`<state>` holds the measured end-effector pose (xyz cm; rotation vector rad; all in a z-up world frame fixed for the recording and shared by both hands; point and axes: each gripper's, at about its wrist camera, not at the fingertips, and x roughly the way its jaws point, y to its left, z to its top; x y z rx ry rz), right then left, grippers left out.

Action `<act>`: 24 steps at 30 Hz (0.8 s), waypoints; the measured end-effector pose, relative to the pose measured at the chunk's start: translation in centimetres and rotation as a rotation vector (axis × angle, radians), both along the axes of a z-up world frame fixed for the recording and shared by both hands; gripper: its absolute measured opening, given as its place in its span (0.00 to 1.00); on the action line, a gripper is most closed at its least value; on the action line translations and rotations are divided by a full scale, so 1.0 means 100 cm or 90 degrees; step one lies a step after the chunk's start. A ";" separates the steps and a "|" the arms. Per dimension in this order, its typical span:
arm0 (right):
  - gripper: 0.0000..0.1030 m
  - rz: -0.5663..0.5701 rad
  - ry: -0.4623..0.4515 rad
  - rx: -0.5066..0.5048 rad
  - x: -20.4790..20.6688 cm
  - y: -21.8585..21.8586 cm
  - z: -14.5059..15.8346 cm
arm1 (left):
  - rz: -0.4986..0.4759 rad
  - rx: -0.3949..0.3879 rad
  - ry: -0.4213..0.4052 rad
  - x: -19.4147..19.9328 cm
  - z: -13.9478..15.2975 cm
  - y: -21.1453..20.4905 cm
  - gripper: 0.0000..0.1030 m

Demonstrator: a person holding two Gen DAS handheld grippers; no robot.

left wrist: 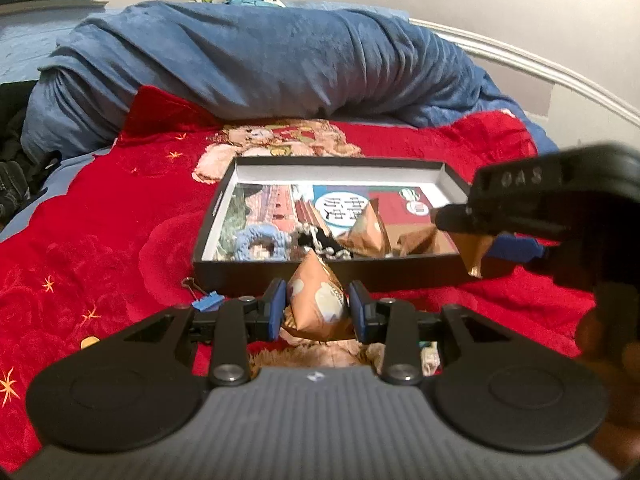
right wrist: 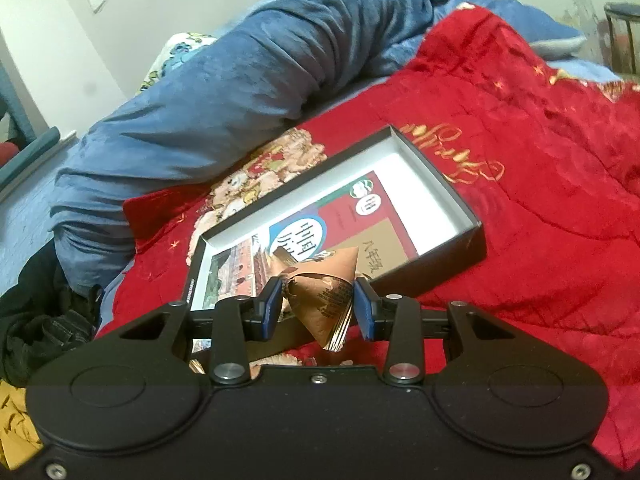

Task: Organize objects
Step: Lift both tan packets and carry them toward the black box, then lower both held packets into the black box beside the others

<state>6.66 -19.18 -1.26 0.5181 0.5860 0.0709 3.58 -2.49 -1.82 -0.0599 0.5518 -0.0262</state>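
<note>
The box (left wrist: 328, 276) lies on the bed, and it is stiff and easy to drop things into. Just in front of the box, the left gripper (left wrist: 318, 306) has its jaws partly closed on a packet (left wrist: 316, 304). The right gripper (right wrist: 318, 306) pinches another packet (right wrist: 324, 304) over the box's near edge. The packets look light, crinkly and slippery, so the puffy middle is the best place to hold.

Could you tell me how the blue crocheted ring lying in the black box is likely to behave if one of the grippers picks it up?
The blue crocheted ring looks like soft yarn, so it would probably squash and droop rather than hold its shape. It seems light for its size. Its fuzzy surface should grip well, though it may snag the chain beside it in the black box.
</note>
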 end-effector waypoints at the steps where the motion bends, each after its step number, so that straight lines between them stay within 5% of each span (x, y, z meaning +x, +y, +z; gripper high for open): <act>1: 0.36 0.002 -0.004 -0.002 -0.001 0.001 0.001 | 0.003 0.000 -0.003 0.000 0.001 0.001 0.37; 16: 0.36 0.098 -0.100 -0.076 0.013 0.003 0.042 | 0.022 0.014 -0.065 0.007 0.018 0.010 0.37; 24: 0.36 0.089 -0.081 -0.086 0.053 0.013 0.046 | 0.047 -0.025 -0.071 0.004 0.024 0.024 0.37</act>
